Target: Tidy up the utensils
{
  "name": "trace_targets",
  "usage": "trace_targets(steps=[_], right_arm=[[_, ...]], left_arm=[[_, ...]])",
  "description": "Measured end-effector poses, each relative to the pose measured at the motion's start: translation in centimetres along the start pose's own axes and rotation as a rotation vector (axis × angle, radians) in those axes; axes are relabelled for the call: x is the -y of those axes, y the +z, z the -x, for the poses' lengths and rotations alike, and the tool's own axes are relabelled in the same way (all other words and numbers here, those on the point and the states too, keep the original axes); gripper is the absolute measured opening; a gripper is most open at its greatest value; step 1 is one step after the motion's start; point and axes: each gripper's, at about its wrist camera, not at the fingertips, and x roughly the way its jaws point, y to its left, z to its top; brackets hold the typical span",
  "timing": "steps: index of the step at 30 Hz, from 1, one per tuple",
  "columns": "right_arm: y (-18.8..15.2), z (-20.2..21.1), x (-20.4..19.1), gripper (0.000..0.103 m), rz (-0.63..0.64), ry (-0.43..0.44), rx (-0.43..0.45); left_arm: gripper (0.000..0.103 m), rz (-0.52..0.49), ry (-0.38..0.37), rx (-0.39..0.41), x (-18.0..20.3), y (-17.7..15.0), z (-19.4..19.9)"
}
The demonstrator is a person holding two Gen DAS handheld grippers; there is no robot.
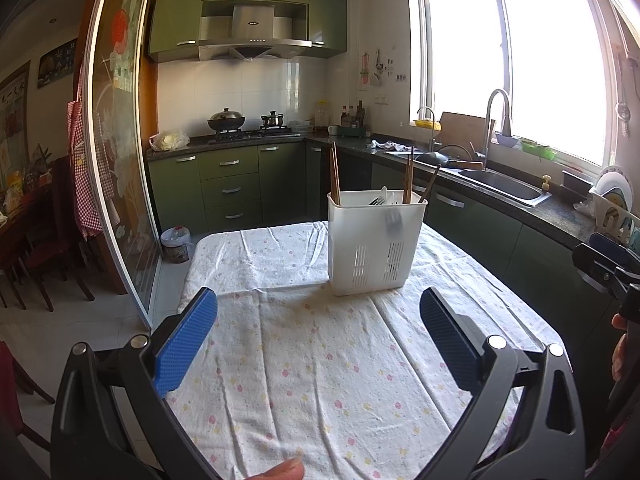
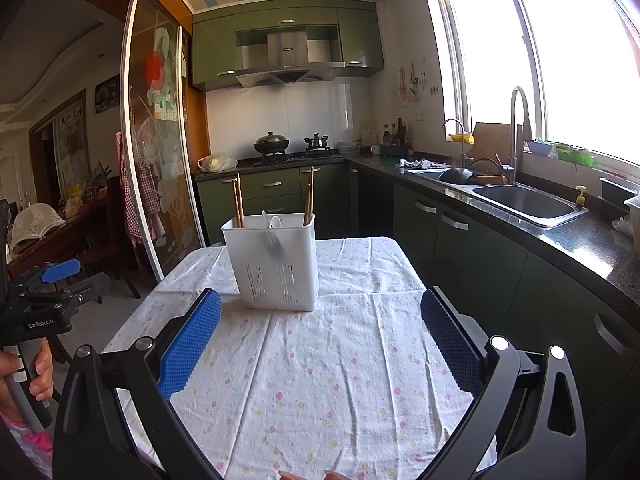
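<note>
Both the left gripper (image 1: 319, 330) and right gripper (image 2: 321, 334) hang spread and empty; utensils already stand in the white holder (image 1: 376, 240) mid-table, so sorting looks finished or unstarted.

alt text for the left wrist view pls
A white utensil caddy holding wooden chopsticks and some cutlery stands on a table covered by a floral cloth, with the open, empty left gripper in the foreground aimed at it. Behind is a green-cabinet kitchen with a sink under a bright window.
</note>
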Motion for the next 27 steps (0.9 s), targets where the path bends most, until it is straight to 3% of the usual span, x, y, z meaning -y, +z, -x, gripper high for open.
trace_targets(steps=[15,23,27], right_arm=[[-0.2,-0.2,-0.5,0.099,-0.001,-0.004,-0.011],[-0.4,-0.2,-0.7,0.099,0.0,-0.005,-0.016],[-0.4,-0.2,-0.7,0.099,-0.001,-0.005,-0.016]], left_arm=[[0.096,-0.006,0.037,-0.007,0.0,-0.1,-0.4],[0.097,-0.007,0.022,0.024,-0.1,-0.5,-0.5],[0.097,0.009,0.016,0.003,-0.4,-0.5,-1.1]])
